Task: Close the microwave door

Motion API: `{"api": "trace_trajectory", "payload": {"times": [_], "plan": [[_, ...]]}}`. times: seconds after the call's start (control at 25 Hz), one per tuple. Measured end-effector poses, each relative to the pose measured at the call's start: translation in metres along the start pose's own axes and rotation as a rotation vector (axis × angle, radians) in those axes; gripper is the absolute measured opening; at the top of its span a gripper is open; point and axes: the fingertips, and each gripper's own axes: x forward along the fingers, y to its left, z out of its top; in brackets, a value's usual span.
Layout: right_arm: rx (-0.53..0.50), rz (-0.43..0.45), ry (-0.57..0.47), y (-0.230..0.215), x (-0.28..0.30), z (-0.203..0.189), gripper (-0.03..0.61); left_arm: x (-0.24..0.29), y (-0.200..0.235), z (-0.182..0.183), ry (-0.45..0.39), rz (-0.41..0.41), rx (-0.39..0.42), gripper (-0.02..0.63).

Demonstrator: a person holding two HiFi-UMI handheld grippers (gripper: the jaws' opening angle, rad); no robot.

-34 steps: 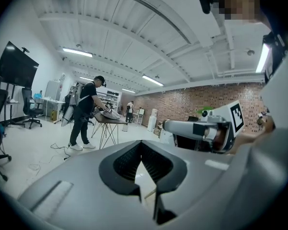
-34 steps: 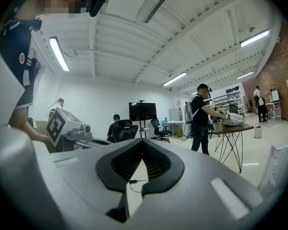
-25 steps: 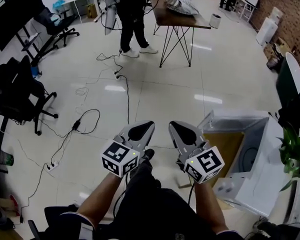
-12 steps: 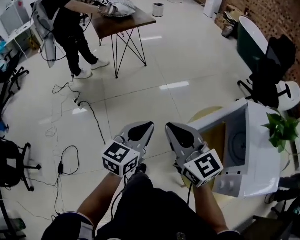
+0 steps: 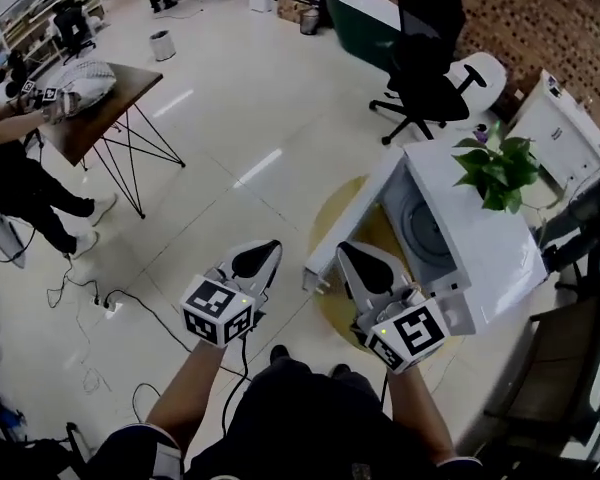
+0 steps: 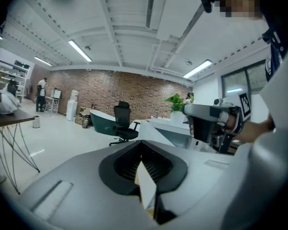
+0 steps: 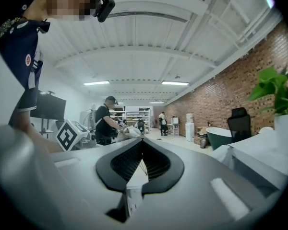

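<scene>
Beside right gripper (image 5: 354, 256), open microwave door (image 5: 346, 220) edge.

Grey-shelled left gripper (image 5: 260, 253) and right gripper (image 5: 352, 256), black ribbed jaw pads (image 6: 158, 163), white marker cubes (image 5: 218, 311); operator in black trousers (image 5: 300, 418), dark white-trimmed short sleeves (image 5: 140, 443).

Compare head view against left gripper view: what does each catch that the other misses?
Head view only: the white microwave with its open cavity and white door seen from above, black floor cables, and the marker cube on the left tool. Left gripper view only: ceiling strip lights, and that tool's jaws head-on, together, nothing between them. Both: red brick wall, black office chair, dark green bathtub, green potted plant, right tool.
</scene>
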Motion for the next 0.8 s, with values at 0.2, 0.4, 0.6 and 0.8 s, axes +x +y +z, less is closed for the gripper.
{"api": "trace_trajectory", "payload": {"times": [0.2,0.4,0.6,0.8], "plan": [[0.030,-0.215,-0.011,-0.032,-0.038,-0.007,0.002,0.036,-0.014,0.003,0.044,-0.157,0.060,0.012],[0.056,-0.340,-0.007,-0.041,-0.072,-0.016,0.002,0.053,-0.026,-0.006,0.092,-0.242,0.082,0.012],[0.066,-0.395,0.003,-0.044,-0.094,-0.021,0.002,0.060,-0.039,-0.014,0.107,-0.276,0.074,0.012],[0.077,-0.429,0.013,-0.047,-0.114,-0.025,0.002,0.064,-0.056,-0.017,0.108,-0.299,0.071,0.012]]}}
